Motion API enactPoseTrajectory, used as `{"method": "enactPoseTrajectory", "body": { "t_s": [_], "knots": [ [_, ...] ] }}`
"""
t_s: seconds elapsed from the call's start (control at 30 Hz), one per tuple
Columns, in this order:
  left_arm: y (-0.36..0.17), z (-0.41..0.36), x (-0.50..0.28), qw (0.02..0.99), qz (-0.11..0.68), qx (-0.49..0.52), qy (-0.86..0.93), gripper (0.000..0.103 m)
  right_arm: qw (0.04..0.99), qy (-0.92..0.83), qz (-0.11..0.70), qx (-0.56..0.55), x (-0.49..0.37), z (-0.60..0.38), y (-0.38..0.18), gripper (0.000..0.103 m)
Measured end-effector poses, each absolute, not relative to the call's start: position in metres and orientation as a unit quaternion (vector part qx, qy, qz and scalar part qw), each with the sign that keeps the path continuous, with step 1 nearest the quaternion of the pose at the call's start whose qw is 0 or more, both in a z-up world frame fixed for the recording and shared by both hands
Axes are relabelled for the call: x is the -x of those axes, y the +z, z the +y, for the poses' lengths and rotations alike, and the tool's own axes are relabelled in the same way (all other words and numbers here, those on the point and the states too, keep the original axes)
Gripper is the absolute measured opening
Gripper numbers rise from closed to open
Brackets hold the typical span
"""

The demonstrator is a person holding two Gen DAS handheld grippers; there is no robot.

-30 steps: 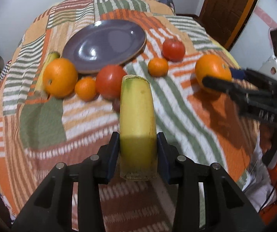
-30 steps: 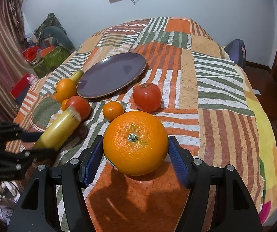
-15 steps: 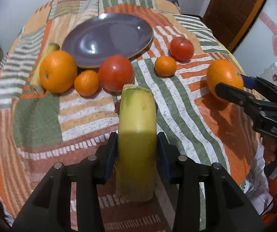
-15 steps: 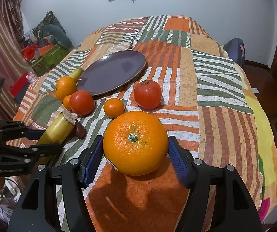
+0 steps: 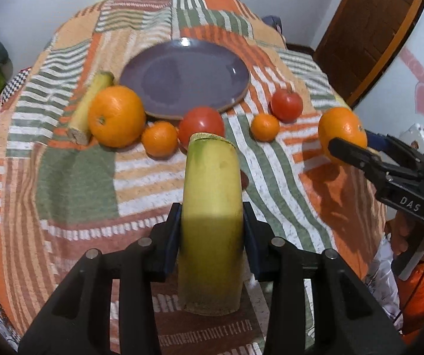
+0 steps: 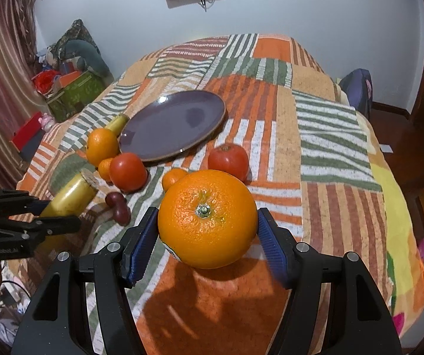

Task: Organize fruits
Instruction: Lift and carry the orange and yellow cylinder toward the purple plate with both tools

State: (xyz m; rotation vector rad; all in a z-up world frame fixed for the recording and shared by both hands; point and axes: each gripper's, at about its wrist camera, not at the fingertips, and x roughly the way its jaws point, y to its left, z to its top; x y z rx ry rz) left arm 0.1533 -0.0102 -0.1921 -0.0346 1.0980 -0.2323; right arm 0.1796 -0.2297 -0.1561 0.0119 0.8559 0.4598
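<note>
My left gripper [image 5: 212, 236] is shut on a yellow banana piece [image 5: 212, 222] and holds it above the blanket, short of the purple plate [image 5: 185, 81]. My right gripper [image 6: 207, 236] is shut on a large orange [image 6: 207, 219], also raised; it also shows in the left wrist view [image 5: 342, 134]. On the blanket lie another orange [image 5: 115, 115], a second banana piece [image 5: 89, 109], two tomatoes [image 5: 201, 122] [image 5: 287, 103] and two mandarins [image 5: 159, 138] [image 5: 265, 126]. The plate is bare.
Two dark red grapes [image 6: 118, 205] lie on the blanket below the held banana. The patchwork blanket [image 6: 330, 159] covers a bed. Boxes and clutter [image 6: 72, 88] stand at the left wall; a wooden door [image 5: 368, 29] is at the right.
Both grippers have risen a little with their fruit. The banana piece has moved back from the tomato, uncovering the grapes beneath it. Fruit on the blanket has not moved.
</note>
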Motion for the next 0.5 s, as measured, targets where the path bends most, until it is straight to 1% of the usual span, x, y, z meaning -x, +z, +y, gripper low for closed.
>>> {"method": "enactPoseTrajectory", "body": {
  "t_s": [0.3,0.5],
  "knots": [
    [-0.157,0.013,-0.169,0.875,0.475,0.024,-0.096,0.039,0.897,0.226,0.380,0.001,-0.192,-0.216,-0.134,0.063],
    [-0.144,0.029,-0.190,0.887,0.453,0.033,-0.083,0.039,0.906,0.228,0.358,0.002,-0.206,-0.206,-0.119,0.063]
  ]
}}
